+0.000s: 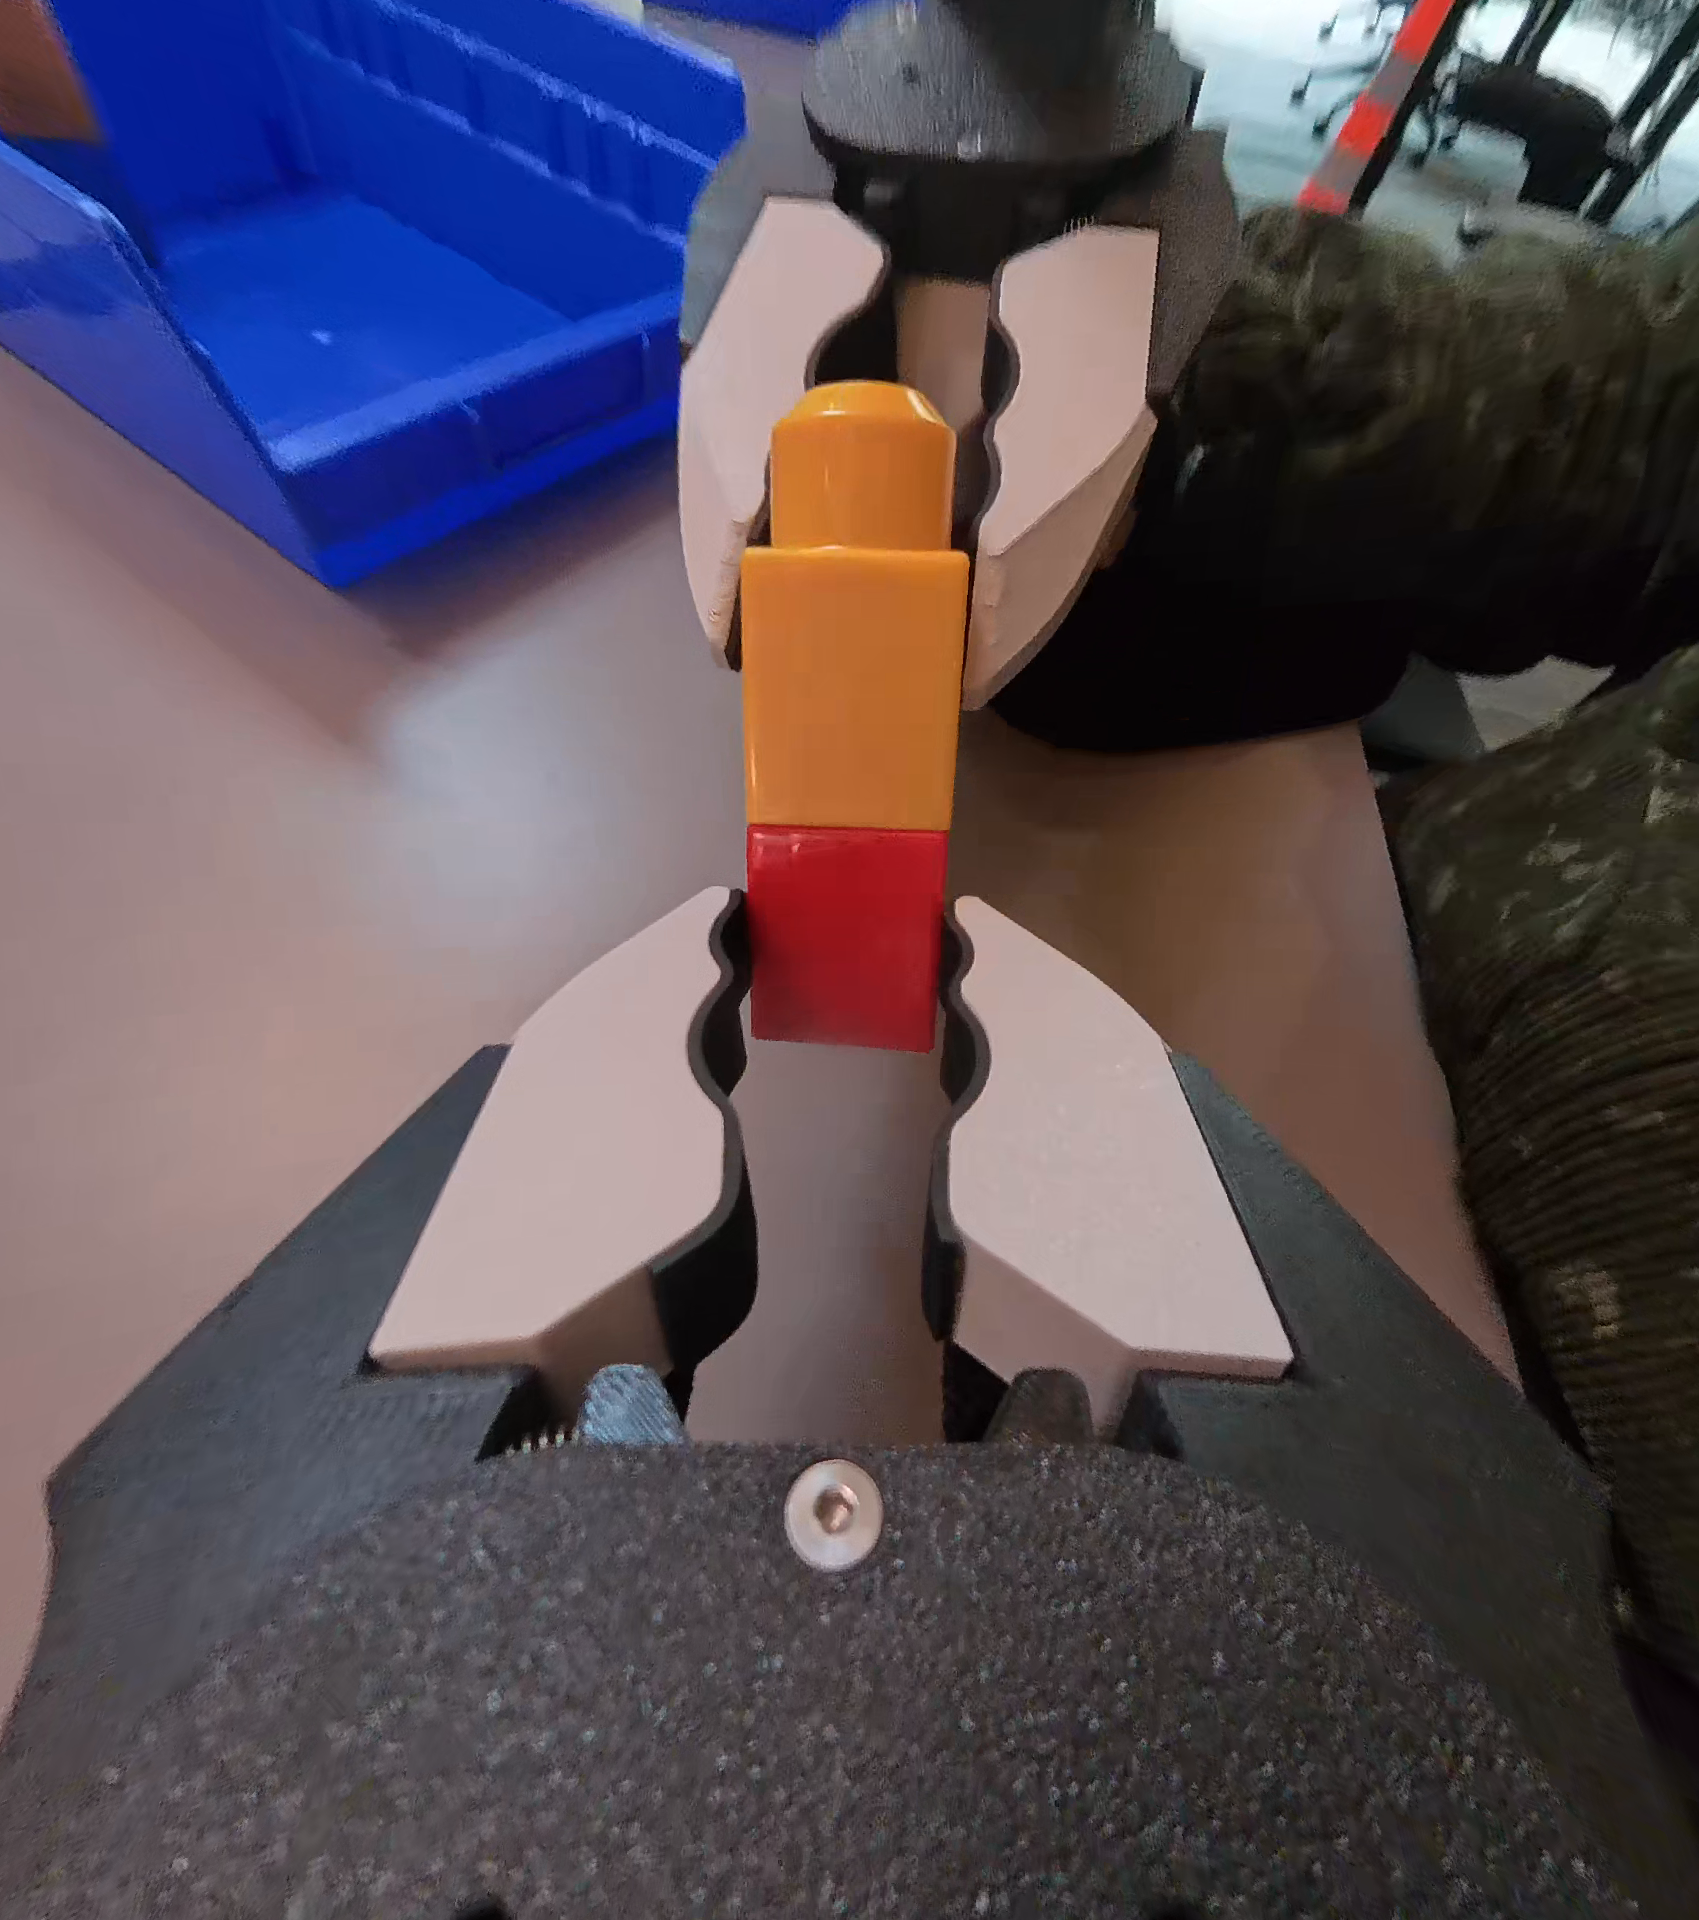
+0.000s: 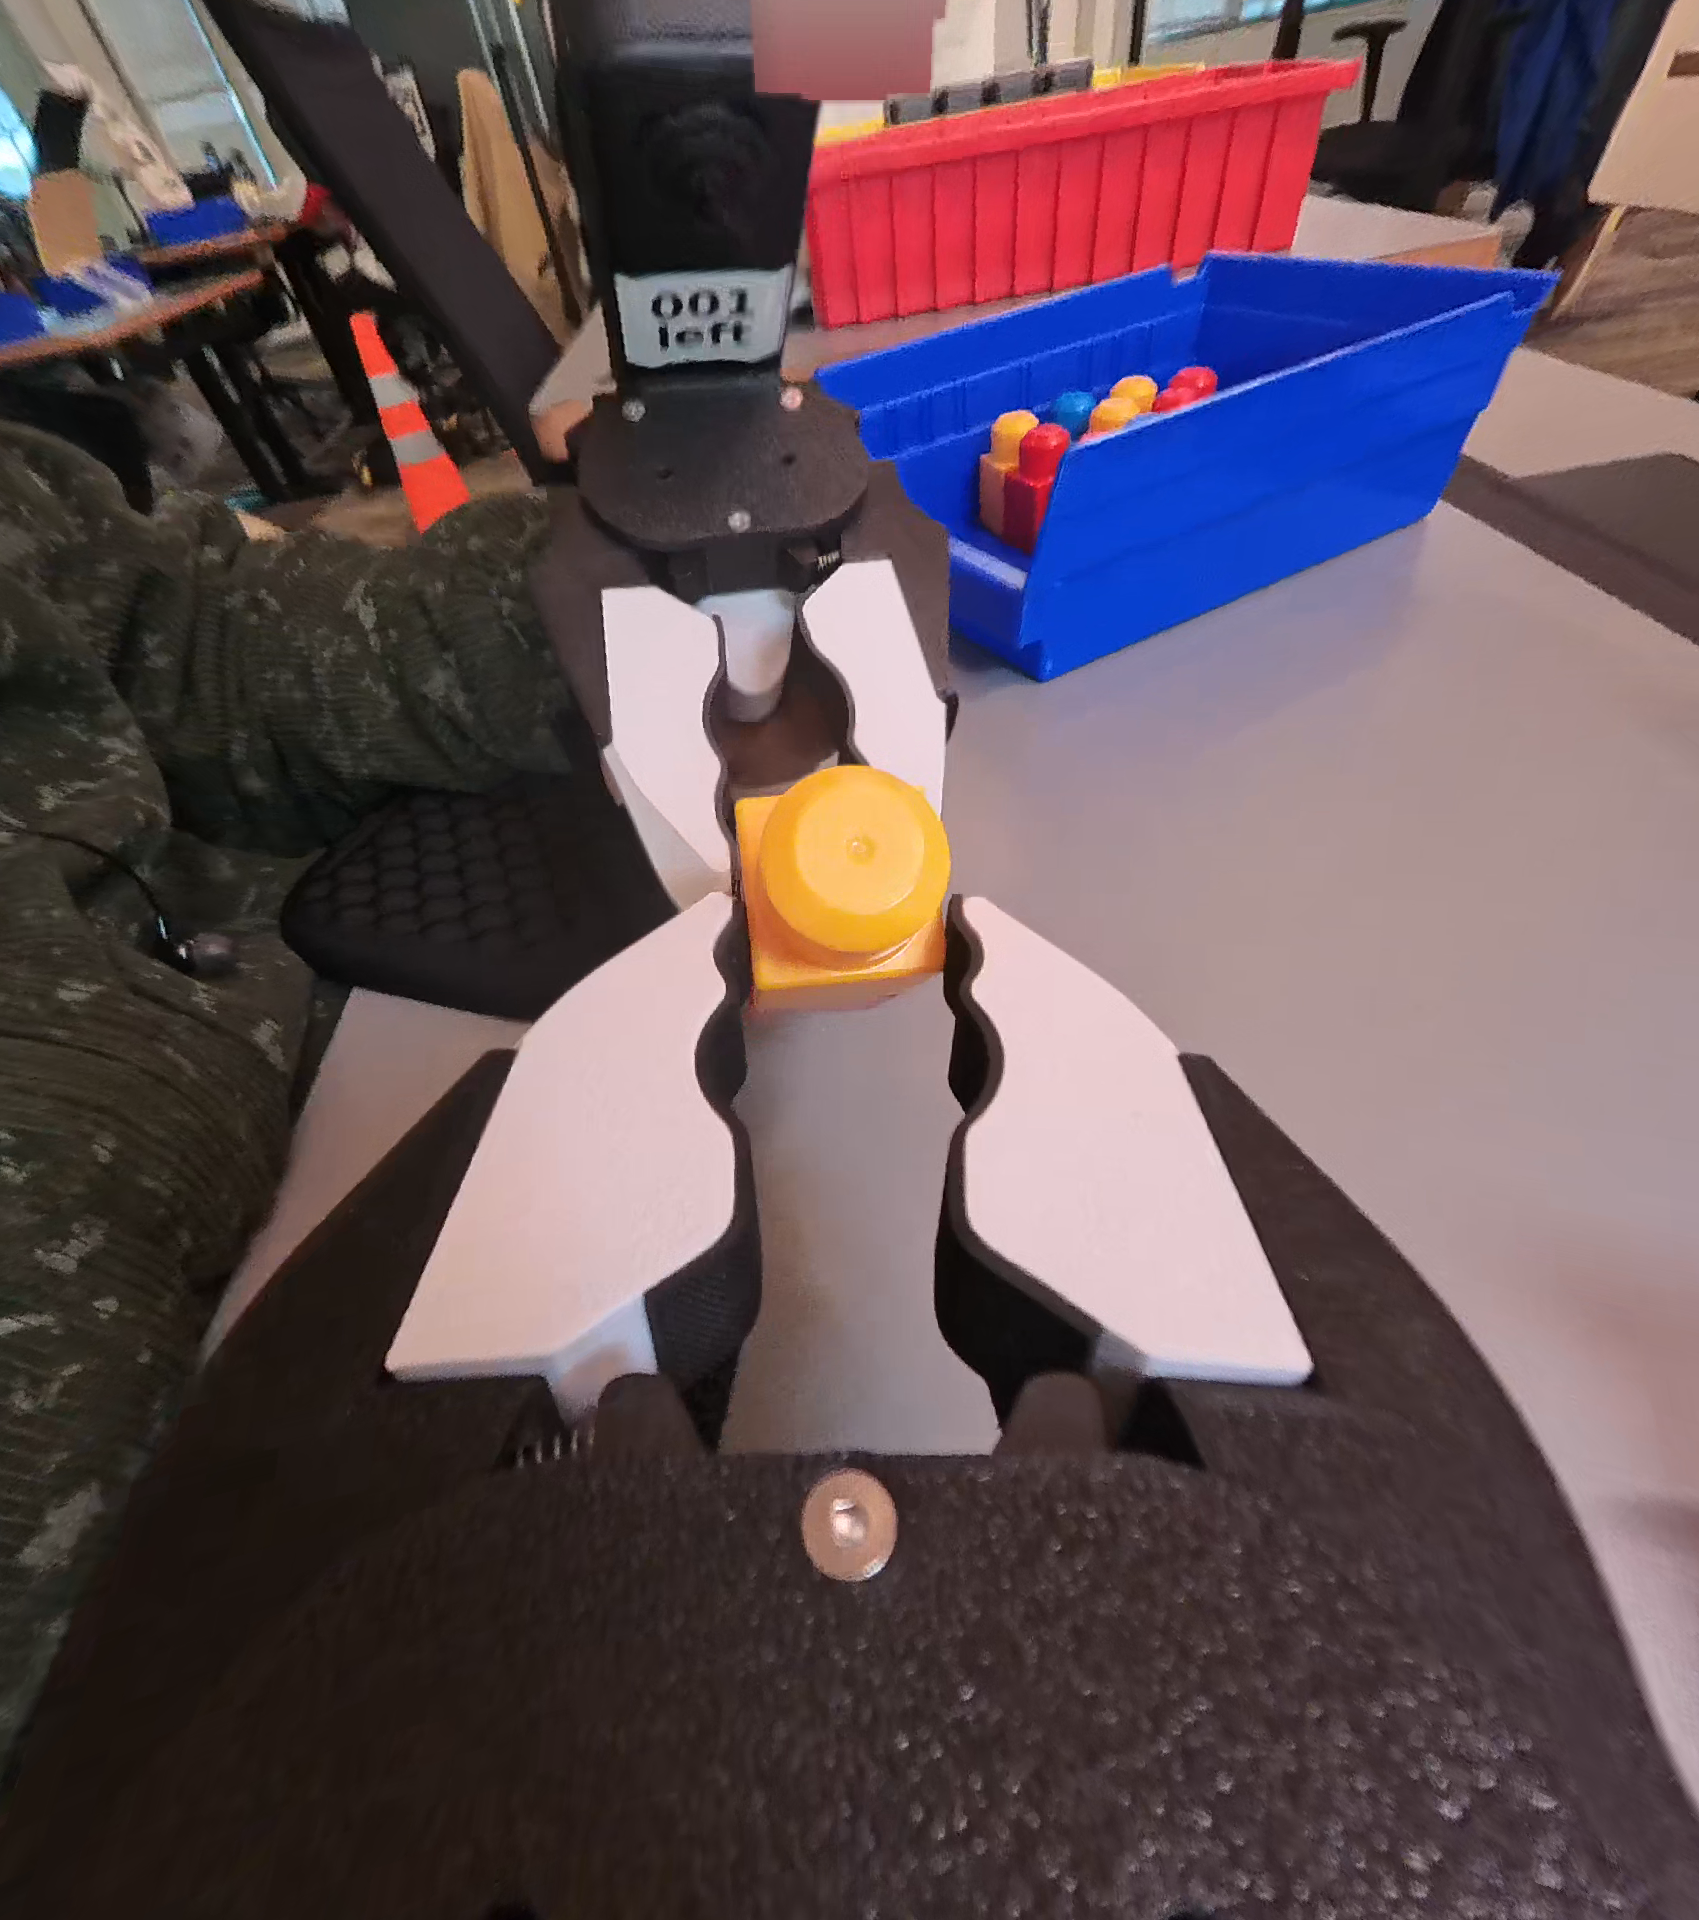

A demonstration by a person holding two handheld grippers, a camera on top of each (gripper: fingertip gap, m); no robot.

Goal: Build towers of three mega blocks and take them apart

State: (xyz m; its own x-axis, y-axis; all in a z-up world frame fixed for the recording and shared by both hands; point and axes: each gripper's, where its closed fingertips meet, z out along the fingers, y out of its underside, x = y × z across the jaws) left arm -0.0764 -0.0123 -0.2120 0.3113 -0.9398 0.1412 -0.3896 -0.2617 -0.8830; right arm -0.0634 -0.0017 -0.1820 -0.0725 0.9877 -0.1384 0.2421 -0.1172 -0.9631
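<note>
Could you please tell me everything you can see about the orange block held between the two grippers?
The orange block is glossy, hard-looking plastic: a square body topped by one round stud with a small central dimple. It lies level above the table, not touching it. Its base is joined flush to a red block, which the left gripper clamps. The right gripper grips the orange body near the stud, which points toward that gripper's camera.

Red bin (image 2: 1063,187), orange traffic cone (image 2: 405,426)
</note>
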